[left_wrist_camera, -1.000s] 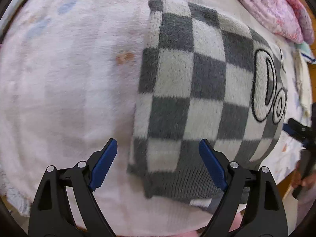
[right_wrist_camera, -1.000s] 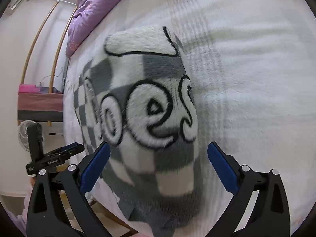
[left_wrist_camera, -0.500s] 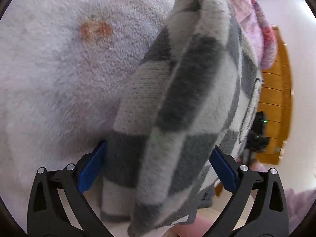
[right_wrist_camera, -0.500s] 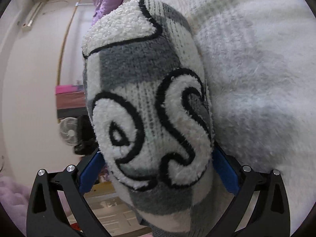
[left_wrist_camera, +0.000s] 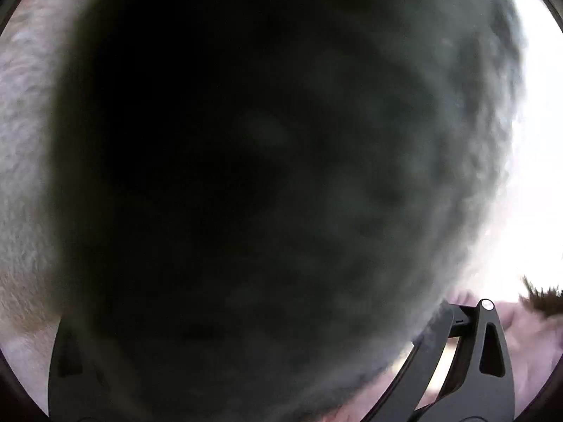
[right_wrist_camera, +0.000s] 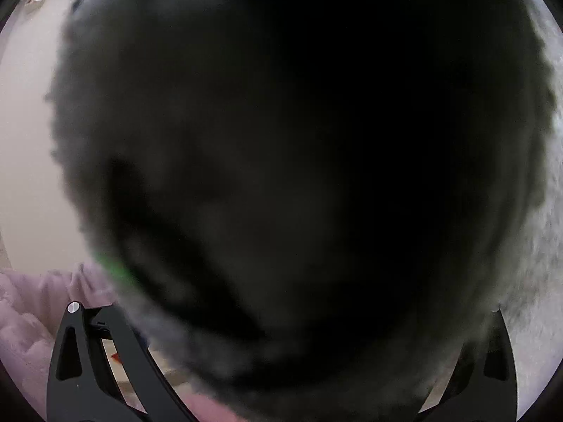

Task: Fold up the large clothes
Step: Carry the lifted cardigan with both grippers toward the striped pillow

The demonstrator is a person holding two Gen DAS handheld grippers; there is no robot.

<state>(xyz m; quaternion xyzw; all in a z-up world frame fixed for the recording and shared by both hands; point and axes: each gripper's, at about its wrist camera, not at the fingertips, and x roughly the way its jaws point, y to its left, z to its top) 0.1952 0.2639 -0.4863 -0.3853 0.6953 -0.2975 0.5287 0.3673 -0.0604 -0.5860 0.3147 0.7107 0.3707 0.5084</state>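
- Garment (left_wrist_camera: 246,193): a thick, fuzzy knit fills nearly all of the left wrist view as a dark, blurred mass pressed close to the lens; no pattern can be read on it.
- Left gripper (left_wrist_camera: 253,344): only the black arms show at the lower corners; the right-hand arm (left_wrist_camera: 468,362) stands far out to the side. The jaws stand wide apart with the garment bulk lying between them. Pads are hidden by the cloth, so whether they press on it cannot be told.
- Right gripper (right_wrist_camera: 281,344): black arms set wide at both lower corners, the same garment (right_wrist_camera: 299,176) filling the gap between them and covering the lens. Pads hidden; a grip cannot be confirmed.
- Green smear (right_wrist_camera: 118,269) on the garment's lower left edge in the right wrist view; too blurred to identify.
- Fleecy pale blanket (left_wrist_camera: 24,161) along the left edge of the left view, and along the right edge of the right view (right_wrist_camera: 542,246).
- Pink quilted cloth (right_wrist_camera: 24,316) at the right view's lower left; pale wall (right_wrist_camera: 28,140) above it.
- Overexposed bright area (left_wrist_camera: 535,176) at the left view's right edge.
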